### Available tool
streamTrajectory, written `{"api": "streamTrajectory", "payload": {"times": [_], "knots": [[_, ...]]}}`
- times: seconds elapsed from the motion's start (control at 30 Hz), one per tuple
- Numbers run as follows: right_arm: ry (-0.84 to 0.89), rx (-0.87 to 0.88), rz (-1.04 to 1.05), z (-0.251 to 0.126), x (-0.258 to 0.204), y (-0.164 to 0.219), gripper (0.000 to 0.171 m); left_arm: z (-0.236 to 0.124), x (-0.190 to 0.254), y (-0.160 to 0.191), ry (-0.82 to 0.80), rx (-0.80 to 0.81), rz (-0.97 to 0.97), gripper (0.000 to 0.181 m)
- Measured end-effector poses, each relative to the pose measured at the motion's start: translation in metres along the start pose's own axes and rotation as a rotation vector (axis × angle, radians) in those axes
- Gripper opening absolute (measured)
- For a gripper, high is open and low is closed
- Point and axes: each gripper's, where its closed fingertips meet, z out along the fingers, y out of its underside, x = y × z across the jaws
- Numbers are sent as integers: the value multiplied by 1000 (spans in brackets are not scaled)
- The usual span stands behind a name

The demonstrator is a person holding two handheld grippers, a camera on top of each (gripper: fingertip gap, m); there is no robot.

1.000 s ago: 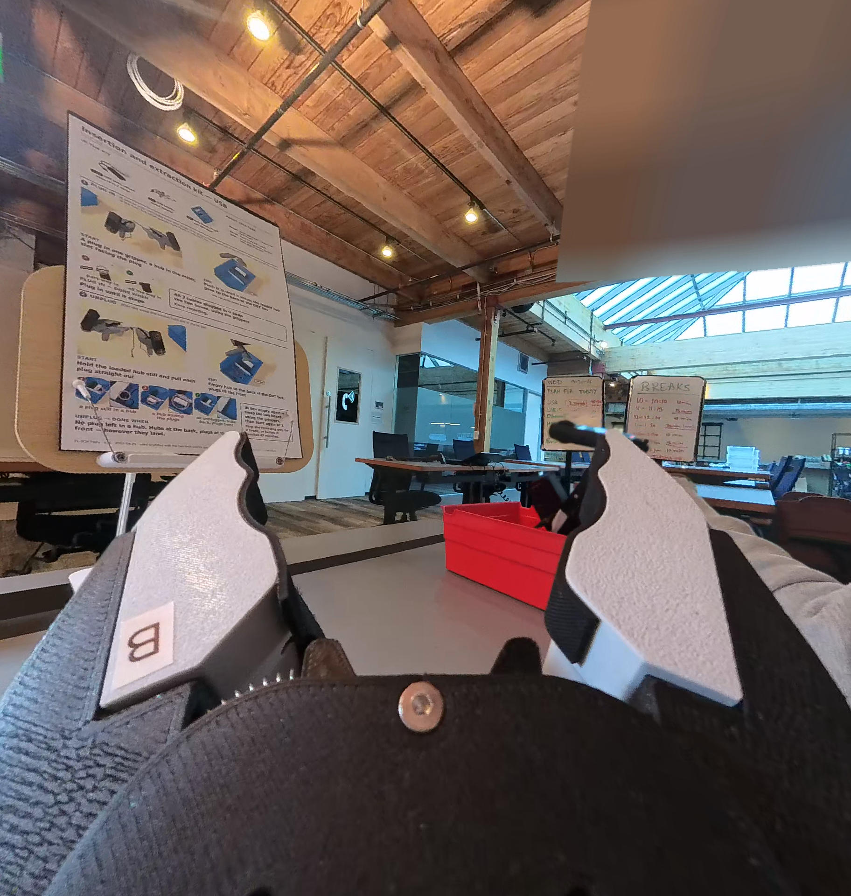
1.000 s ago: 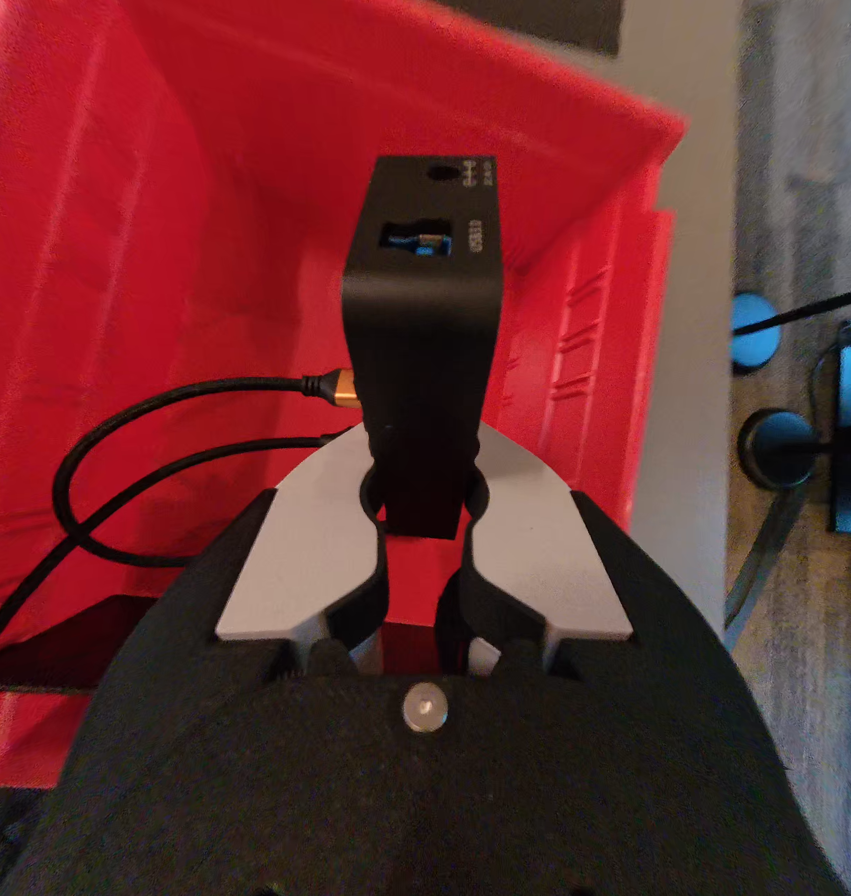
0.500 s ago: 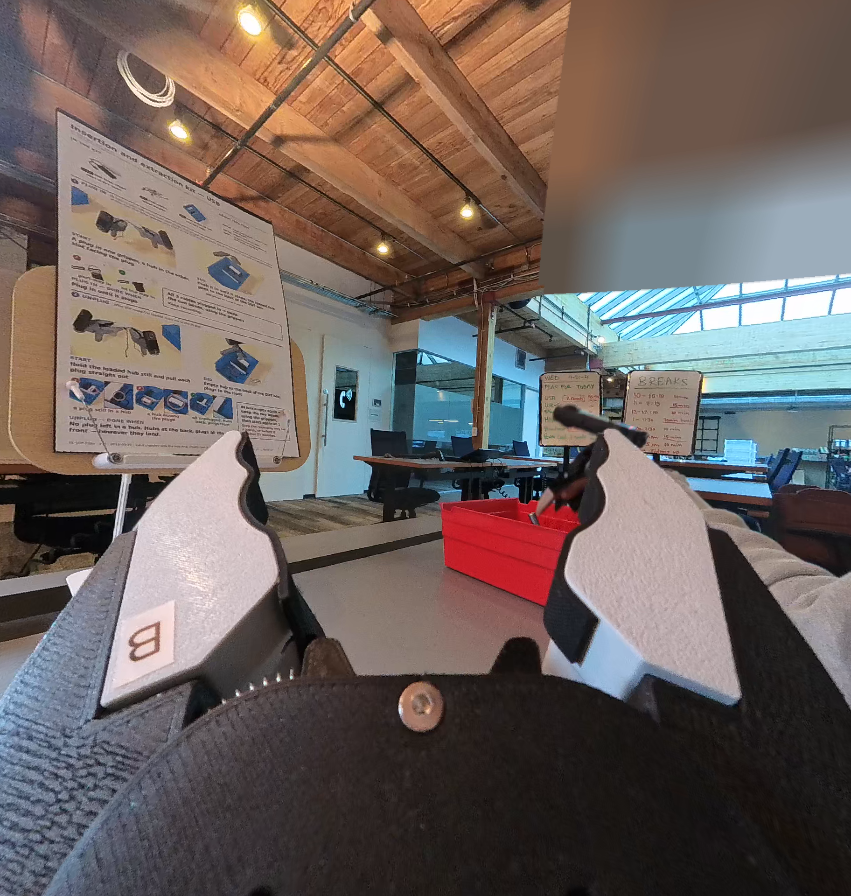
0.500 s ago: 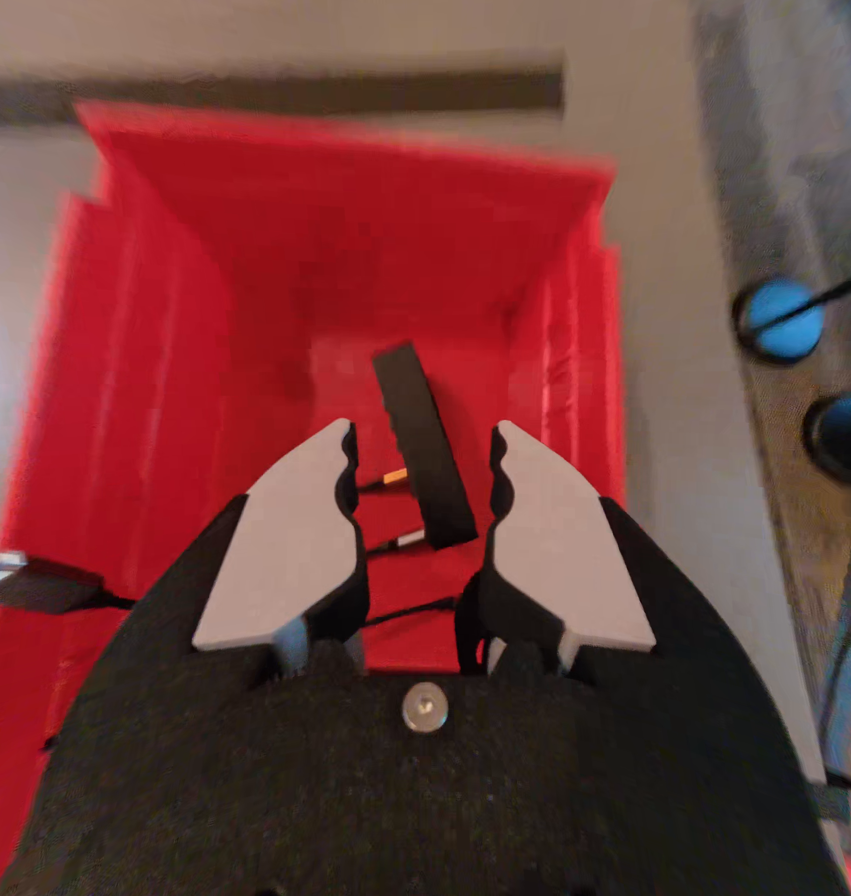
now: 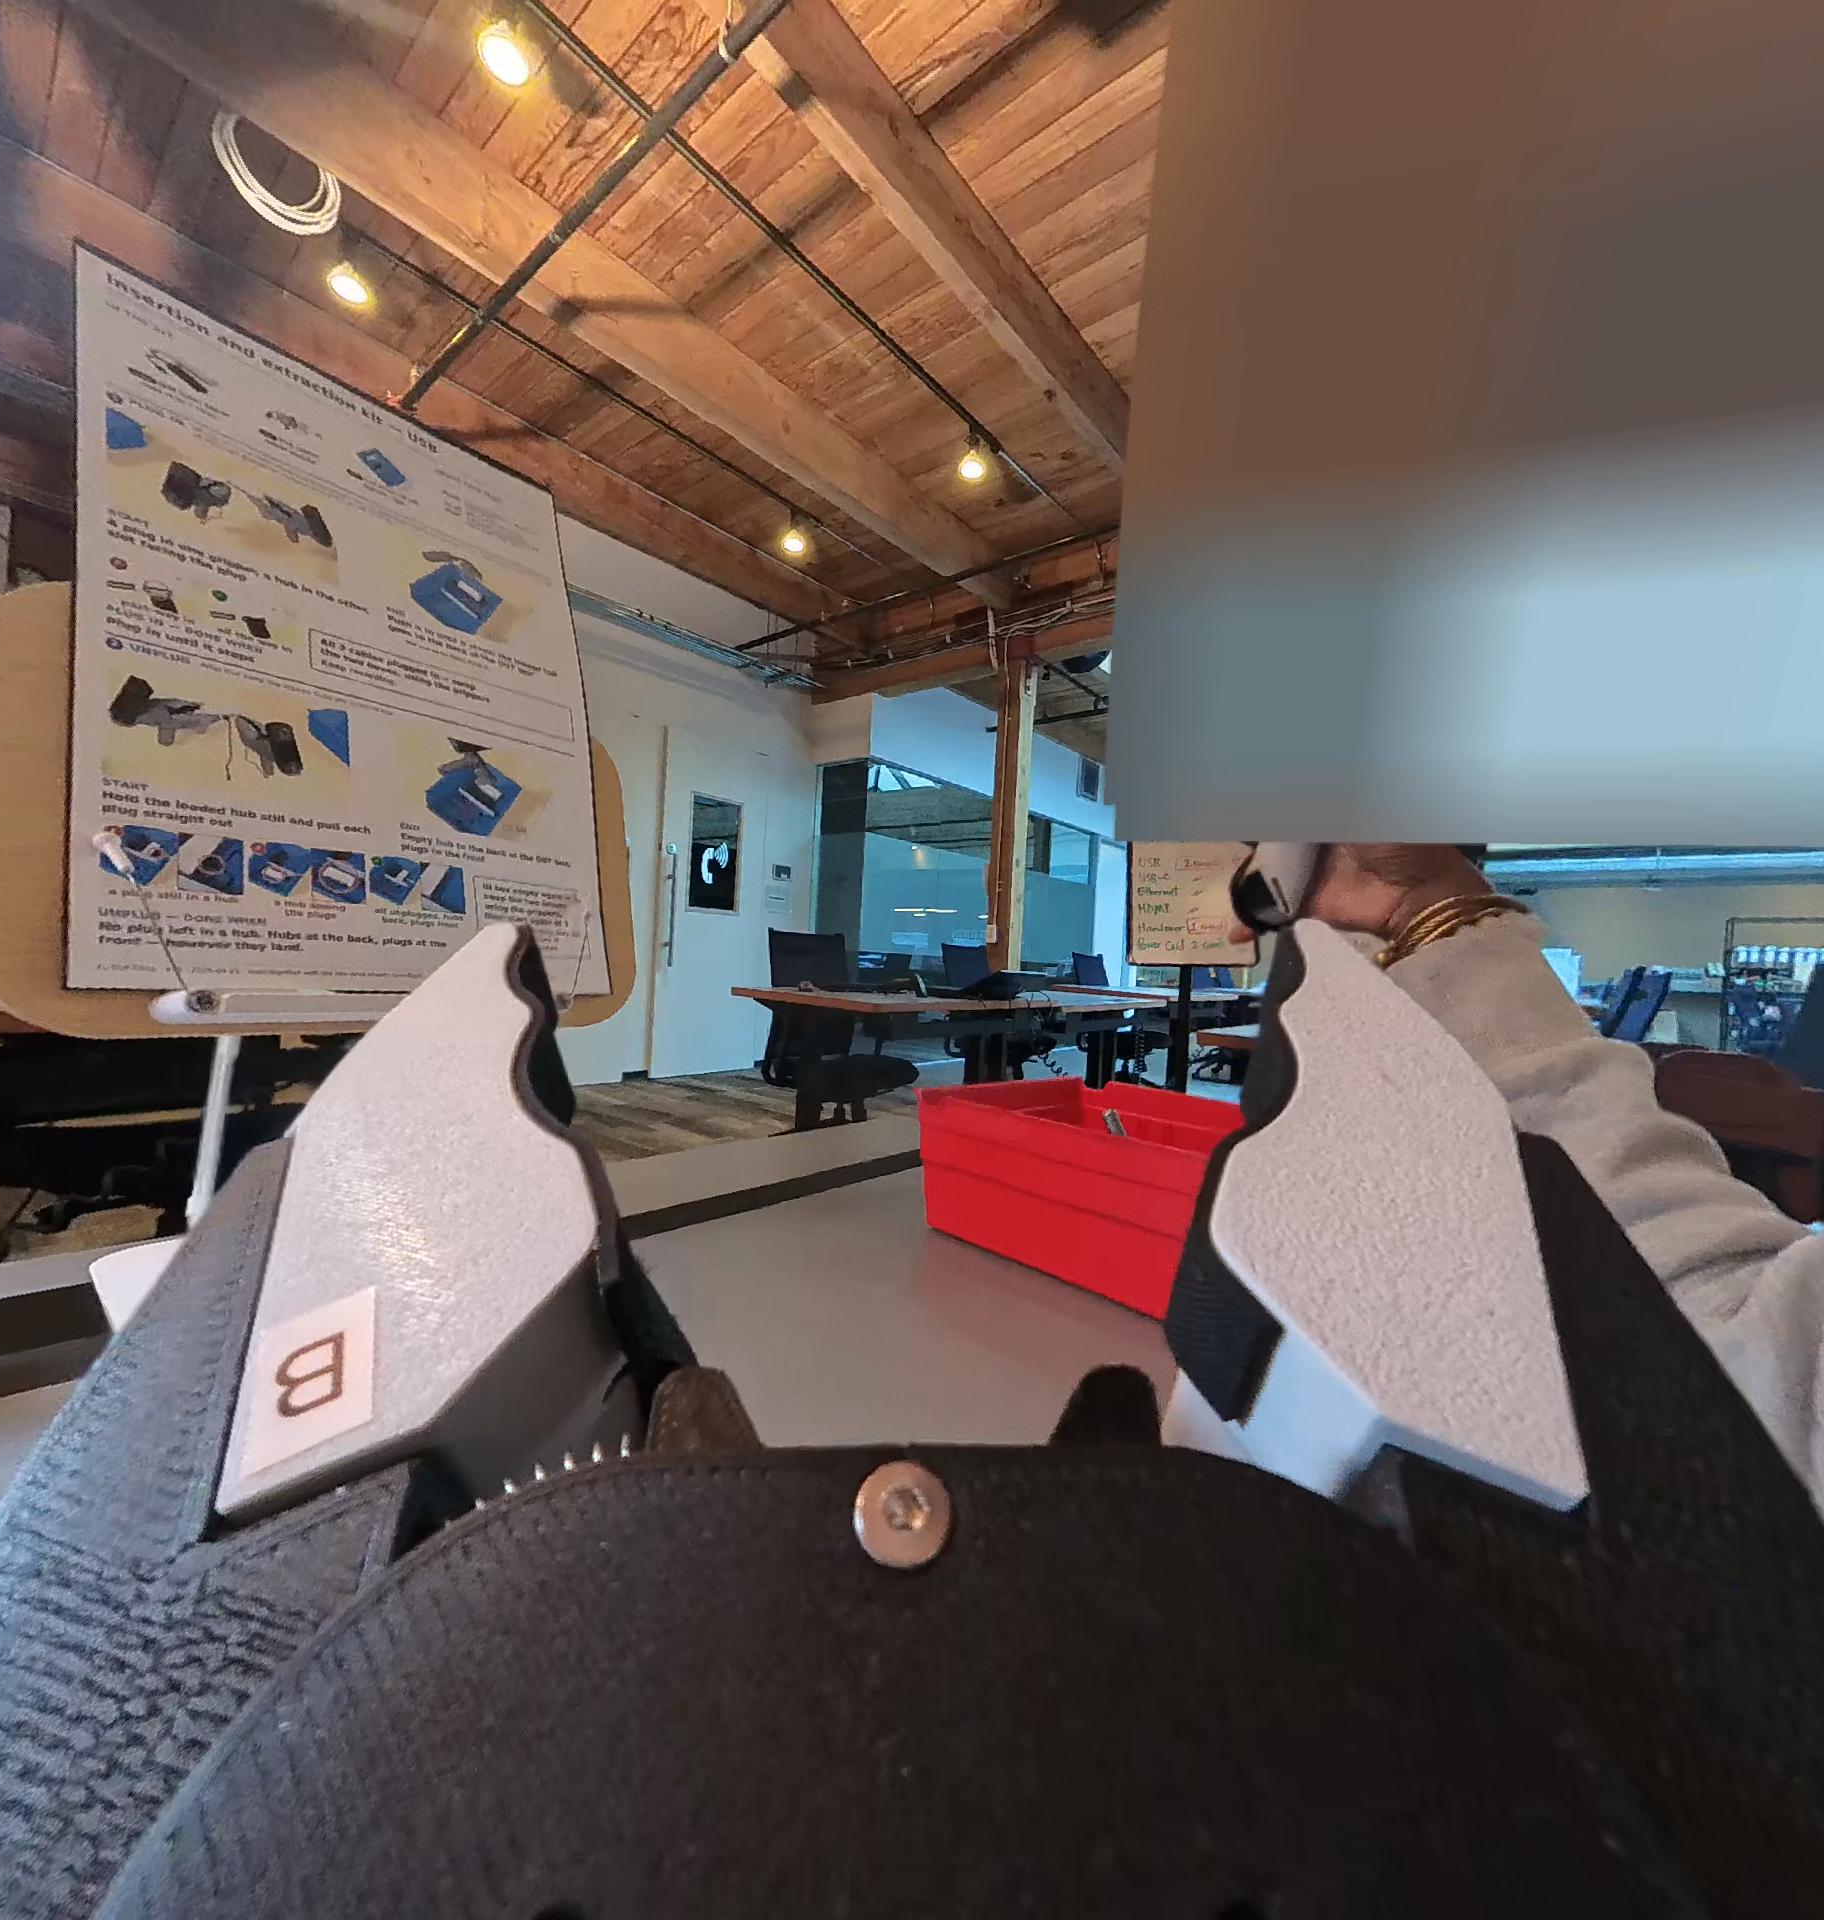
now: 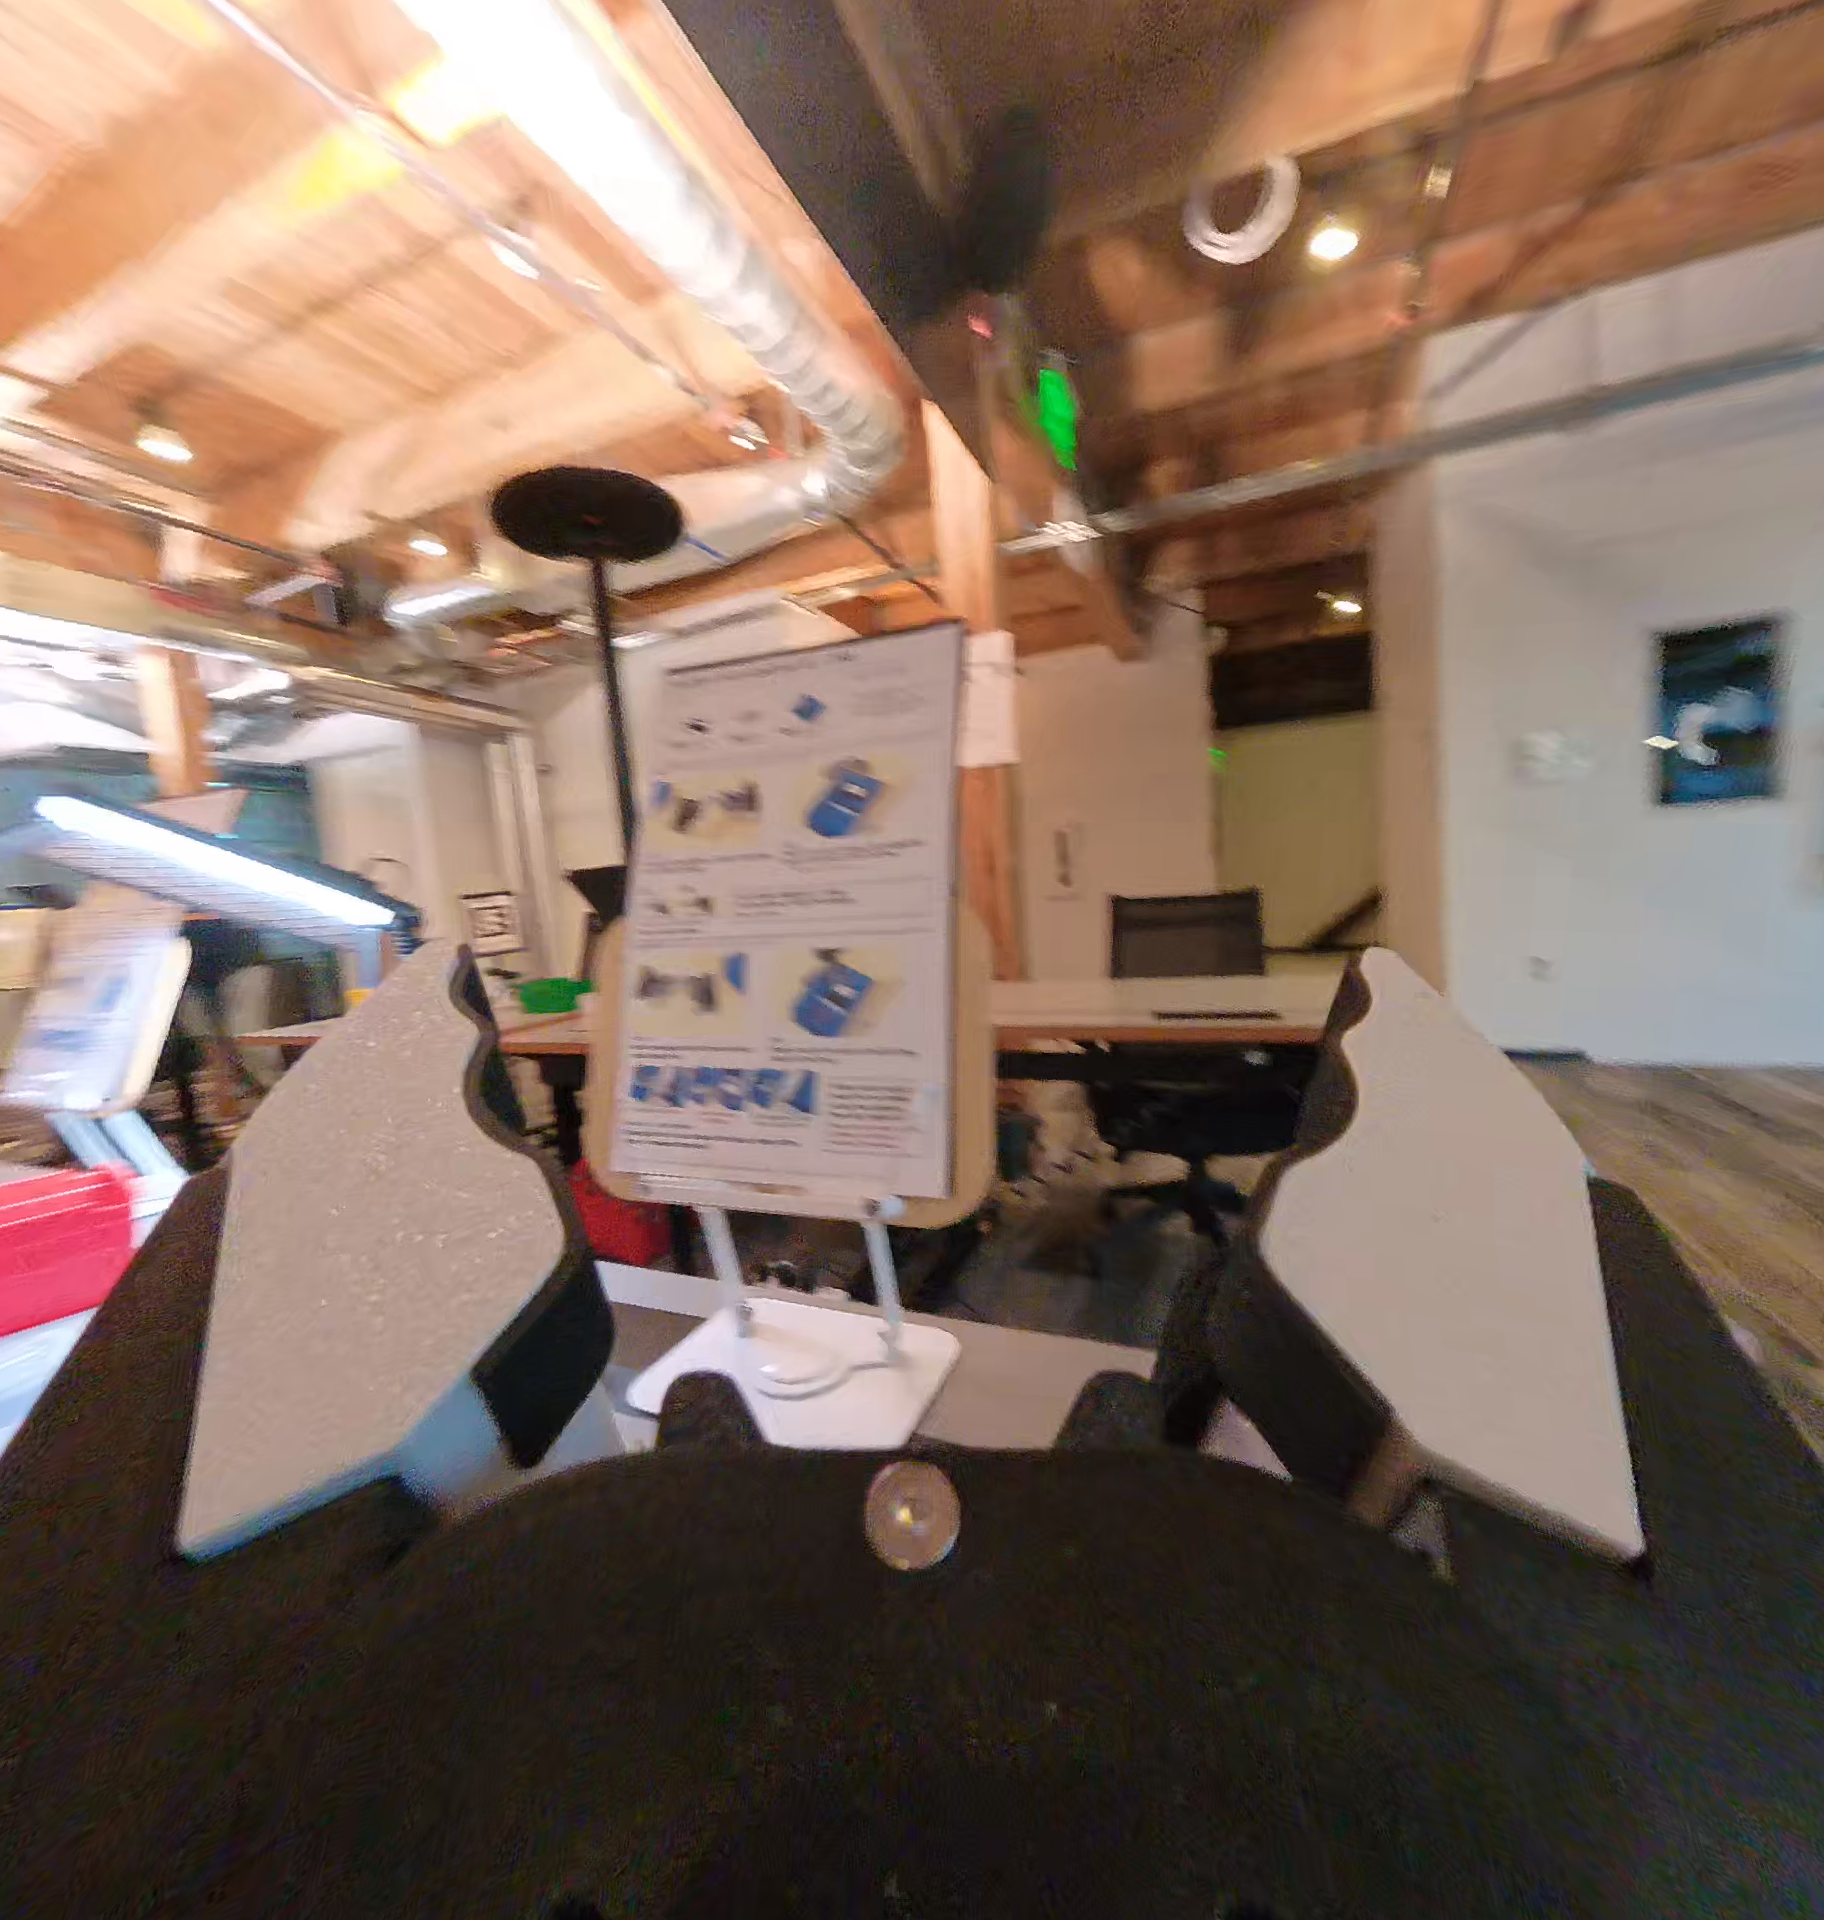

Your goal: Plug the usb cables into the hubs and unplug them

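My left gripper [image 5: 903, 945] is open and empty, held low over the grey table [image 5: 856, 1309] and pointing across the room. A red bin [image 5: 1053, 1174] stands on the table ahead and to the right, with a metal plug tip [image 5: 1113, 1120] showing inside it. The hub and cables are hidden inside the bin. My right gripper [image 6: 913, 966] is open wide and empty, pointing level at a standing instruction sheet [image 6: 788, 914]. A corner of the red bin [image 6: 35, 1247] shows at the left edge of the right wrist view.
The instruction sheet on its white stand [image 5: 316, 665] is at the table's far left. A person's hand with gold bangles [image 5: 1407, 904] and grey sleeve [image 5: 1656, 1195] is raised at right above the bin. Desks and chairs [image 5: 835, 1018] fill the room beyond the table's far edge.
My right gripper let go of the black hub into the red bin, opened wide, then lifted and swung up to face the instruction sheet. My left gripper stayed open and barely moved.
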Motion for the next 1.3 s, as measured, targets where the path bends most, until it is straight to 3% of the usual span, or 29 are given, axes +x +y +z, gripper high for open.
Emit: {"api": "streamTrajectory", "payload": {"times": [0.17,0.27,0.33,0.4,0.5,0.6,0.67,0.83,1.0,1.17,1.23,1.3], "knots": [[-209,38,6,-6,-50,-16,146,3,-1,-50,31,45,-161,113],[-274,42,0,-9,-65,-20,146,-4,-17,-104,80,41,-109,102],[-273,37,-12,-9,-67,-20,146,-12,-46,-129,65,-76,-21,91],[-274,41,-11,-9,-68,-21,146,-21,-88,-135,40,-303,28,88],[-270,63,5,-10,-68,-25,146,-49,-152,-103,64,-796,-33,83],[-267,90,18,-11,-68,-30,146,-103,-226,-43,-13,-1344,-11,83],[-265,110,27,-13,-68,-33,146,-132,-258,-11,-39,-1583,-38,83],[-266,134,32,-14,-67,-37,146,-148,-287,41,1,-1796,-126,83],[-267,132,38,-10,-66,-34,146,-174,-282,74,174,-2017,-74,86],[-266,140,59,-7,-67,-33,146,-189,-285,94,287,-2125,66,86],[-264,136,57,-7,-67,-32,146,-202,-294,102,310,-2201,209,82],[-256,134,53,-7,-65,-31,145,-195,-288,108,398,-2144,285,74]]}}
